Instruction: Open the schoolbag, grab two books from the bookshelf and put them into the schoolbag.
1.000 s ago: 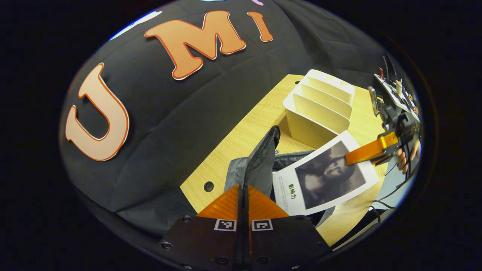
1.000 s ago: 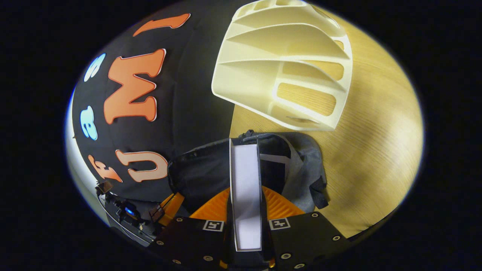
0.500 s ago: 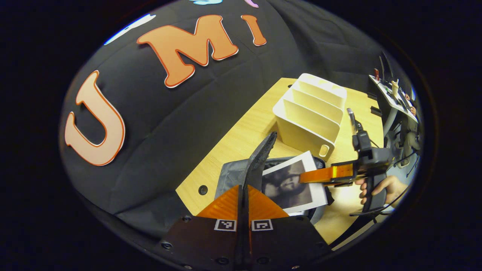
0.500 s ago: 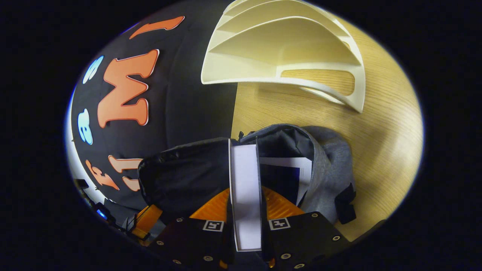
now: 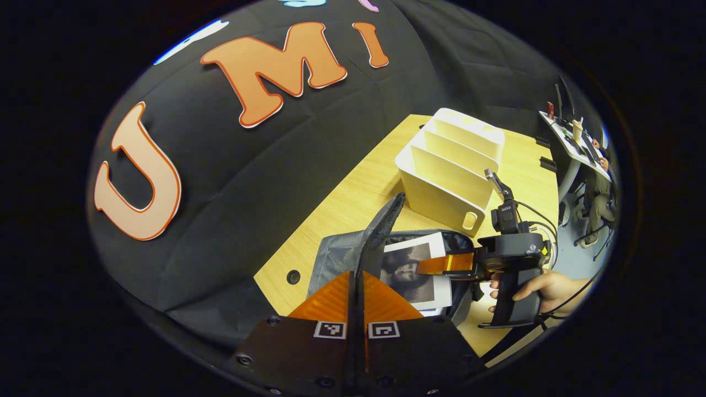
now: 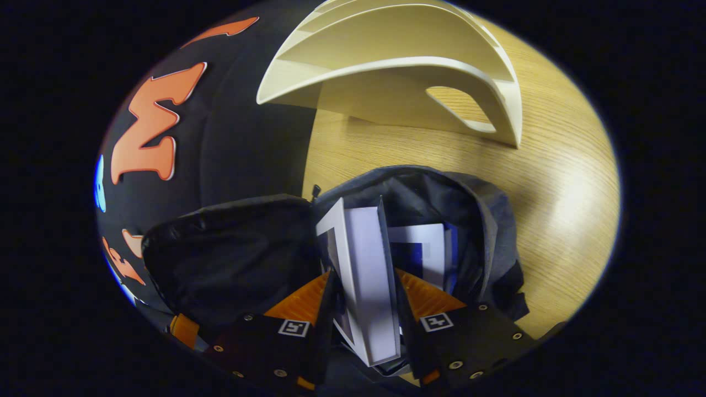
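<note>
The grey schoolbag (image 5: 333, 259) lies open on the wooden table (image 5: 353, 193). My left gripper (image 5: 356, 275) is shut on the bag's dark upper edge (image 5: 386, 215) and holds it up. A book with a dark photo cover (image 5: 411, 267) stands in the mouth of the bag. In the right gripper view this book (image 6: 367, 248) sits tilted and loose between the spread fingers of my right gripper (image 6: 363, 275), which is open. A second book (image 6: 424, 248), white and blue, lies deeper in the bag (image 6: 496, 220). The right gripper (image 5: 441, 264) is held by a hand (image 5: 551, 286).
The cream bookshelf (image 5: 447, 182) with several slots stands just behind the bag, its handle hole toward it, and looms close in the right gripper view (image 6: 386, 71). A round hole (image 5: 293, 275) marks the table near the wall. A desk with chairs (image 5: 579, 149) lies beyond the table's right edge.
The right gripper has come down and carried the book into the bag's mouth, then its fingers have spread and the book has tipped. The left gripper keeps its hold on the bag's edge.
</note>
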A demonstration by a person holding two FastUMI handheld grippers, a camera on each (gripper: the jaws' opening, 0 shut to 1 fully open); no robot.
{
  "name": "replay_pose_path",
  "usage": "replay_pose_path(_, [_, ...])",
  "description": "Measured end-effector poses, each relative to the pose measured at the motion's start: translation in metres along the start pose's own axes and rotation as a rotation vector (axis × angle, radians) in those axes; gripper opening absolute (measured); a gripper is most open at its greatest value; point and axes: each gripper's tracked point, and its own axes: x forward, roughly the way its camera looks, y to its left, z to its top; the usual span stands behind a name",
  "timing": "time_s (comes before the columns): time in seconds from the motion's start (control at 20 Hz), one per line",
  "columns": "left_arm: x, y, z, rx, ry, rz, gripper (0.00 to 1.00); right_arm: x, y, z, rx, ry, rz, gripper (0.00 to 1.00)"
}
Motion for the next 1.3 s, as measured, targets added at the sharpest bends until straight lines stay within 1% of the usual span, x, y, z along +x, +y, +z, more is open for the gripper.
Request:
replay_pose_path(0.05, [0.001,-0.002,-0.002,-0.008,0.004,-0.004,0.01,-0.003,-0.004,-0.004,-0.007,0.02,-0.019,0.58])
replay_pose_path(0.1, [0.002,-0.004,-0.005,-0.018,0.005,-0.01,0.0,-0.008,-0.009,-0.006,-0.015,0.029,-0.04,0.82])
replay_pose_path(0.15, [0.003,-0.007,-0.007,-0.032,0.009,-0.019,0.0,-0.015,-0.013,-0.007,-0.026,0.037,-0.062,0.96])
replay_pose_path(0.2, [0.004,-0.011,-0.009,-0.046,0.009,-0.029,0.0,-0.021,-0.013,-0.005,-0.042,0.043,-0.075,0.99])
replay_pose_path(0.3, [0.004,-0.019,-0.011,-0.086,0.015,-0.046,0.0,-0.037,-0.013,0.001,-0.094,0.045,-0.097,0.99])
replay_pose_path(0.4, [0.003,-0.032,-0.017,-0.157,0.019,-0.074,0.01,-0.053,-0.016,0.01,-0.165,0.036,-0.126,0.98])
replay_pose_path(0.5, [-0.003,-0.053,-0.03,-0.24,0.022,-0.117,0.04,-0.069,-0.021,0.021,-0.232,0.035,-0.157,0.98])
replay_pose_path(0.6, [-0.005,-0.068,-0.041,-0.306,0.034,-0.132,0.09,-0.079,-0.024,0.038,-0.311,0.027,-0.198,0.98])
replay_pose_path(0.65, [-0.006,-0.074,-0.044,-0.34,0.038,-0.136,0.17,-0.083,-0.026,0.047,-0.356,0.021,-0.225,0.98])
replay_pose_path(0.7, [-0.009,-0.082,-0.049,-0.371,0.043,-0.145,0.22,-0.09,-0.033,0.051,-0.402,0.021,-0.257,0.98])
replay_pose_path(0.75, [-0.011,-0.09,-0.051,-0.403,0.045,-0.143,0.32,-0.096,-0.035,0.057,-0.446,0.02,-0.279,0.98])
replay_pose_path(0.8, [-0.006,-0.098,-0.055,-0.434,0.044,-0.143,0.36,-0.107,-0.035,0.063,-0.49,0.018,-0.29,0.98])
replay_pose_path(0.9, [0.002,-0.113,-0.061,-0.499,0.071,-0.134,0.71,-0.128,-0.031,0.079,-0.577,0.004,-0.304,0.98])
replay_pose_path(1.0, [0.004,-0.121,-0.062,-0.563,0.053,-0.086,1.0,-0.149,-0.017,0.098,-0.672,-0.028,-0.283,0.98])
replay_pose_path(1.05, [0.003,-0.121,-0.06,-0.585,0.028,-0.048,0.98,-0.162,-0.004,0.112,-0.73,-0.057,-0.261,0.98])
replay_pose_path(1.15, [-0.007,-0.113,-0.049,-0.611,-0.054,0.042,0.98,-0.185,0.019,0.138,-0.839,-0.127,-0.227,0.98])
replay_pose_path(1.25, [-0.016,-0.098,-0.028,-0.625,-0.159,0.167,0.98,-0.209,0.043,0.16,-0.936,-0.211,-0.191,0.98])
replay_pose_path(1.3, [-0.017,-0.093,-0.014,-0.631,-0.212,0.217,0.98,-0.221,0.058,0.173,-0.981,-0.265,-0.17,0.98])
